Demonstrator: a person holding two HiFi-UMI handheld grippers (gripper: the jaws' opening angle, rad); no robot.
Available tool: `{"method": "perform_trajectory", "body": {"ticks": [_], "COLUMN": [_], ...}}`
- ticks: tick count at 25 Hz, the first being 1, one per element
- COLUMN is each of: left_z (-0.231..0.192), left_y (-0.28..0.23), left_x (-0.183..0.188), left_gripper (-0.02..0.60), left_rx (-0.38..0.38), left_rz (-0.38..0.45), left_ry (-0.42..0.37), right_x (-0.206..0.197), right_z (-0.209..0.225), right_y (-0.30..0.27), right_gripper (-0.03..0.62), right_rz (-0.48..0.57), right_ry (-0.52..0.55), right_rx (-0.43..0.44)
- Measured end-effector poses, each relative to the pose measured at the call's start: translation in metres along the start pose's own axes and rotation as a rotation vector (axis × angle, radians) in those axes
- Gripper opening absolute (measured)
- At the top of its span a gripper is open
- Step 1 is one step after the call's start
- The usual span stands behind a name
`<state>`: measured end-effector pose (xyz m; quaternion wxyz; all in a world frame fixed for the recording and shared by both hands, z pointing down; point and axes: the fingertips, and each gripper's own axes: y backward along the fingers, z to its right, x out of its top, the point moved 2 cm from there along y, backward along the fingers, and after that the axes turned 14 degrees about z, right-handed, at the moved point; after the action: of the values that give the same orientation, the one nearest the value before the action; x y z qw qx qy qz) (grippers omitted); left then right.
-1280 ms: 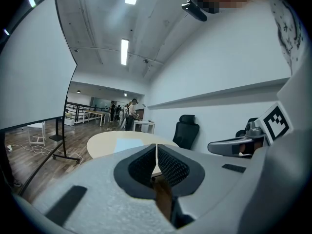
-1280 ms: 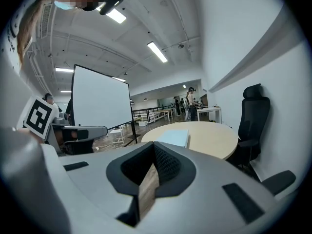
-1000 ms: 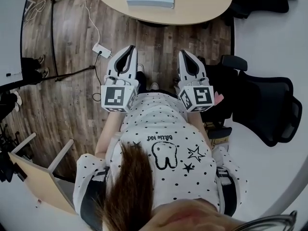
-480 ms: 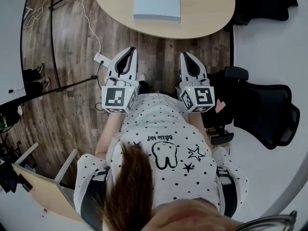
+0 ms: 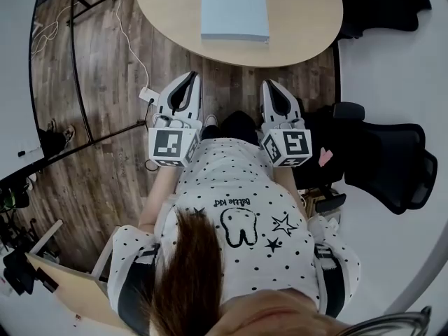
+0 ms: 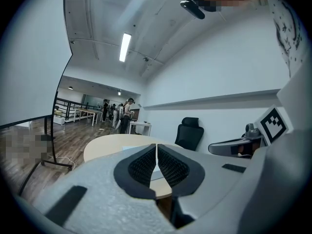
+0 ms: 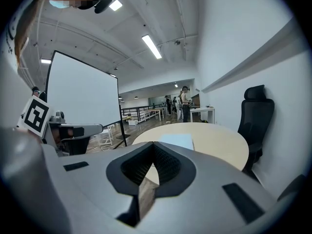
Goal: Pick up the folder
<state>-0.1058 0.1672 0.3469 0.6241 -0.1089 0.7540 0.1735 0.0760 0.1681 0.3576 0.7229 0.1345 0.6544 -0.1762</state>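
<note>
Wood floor (image 5: pixel 105 61) surrounds one round bench (image 5: pixel 301 19), and one pale blue folder (image 5: pixel 234 9) lies flat on it. Two tools, the left hand-held gripper (image 5: pixel 189 77) and right hand-held gripper (image 5: pixel 270 85), have jaws together and empty. Bench and folder sit nearer them than a second ago.

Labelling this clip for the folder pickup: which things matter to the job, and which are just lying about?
For the job:
folder
round table under it
left claw, shut, empty
right claw, shut, empty

Lying about:
black office chair
white power adapter on the floor
</note>
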Motion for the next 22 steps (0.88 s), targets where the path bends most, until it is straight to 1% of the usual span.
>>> {"method": "perform_trajectory", "body": {"ticks": [5,11,22], "left_z": [-0.011,-0.025,-0.028], "left_y": [-0.004,-0.011,-0.051], "left_x": [0.003,0.005,0.002], "left_gripper": [0.023,0.023,0.023], "left_rx": [-0.006,0.033,0.052], "left_rz": [-0.006,0.001,-0.003], "left_ry": [0.013,0.027,-0.005], "right_x": [0.004,0.006,0.01], "right_z": [-0.004,-0.007,0.021], "right_y": [-0.011,-0.025,-0.059], "right_gripper": [0.005,0.005,0.005], "right_rz": [-0.015,-0.049,-0.042], "right_ry": [0.003,0.024,0.017], "right_rx": [-0.014,0.011,0.052]}}
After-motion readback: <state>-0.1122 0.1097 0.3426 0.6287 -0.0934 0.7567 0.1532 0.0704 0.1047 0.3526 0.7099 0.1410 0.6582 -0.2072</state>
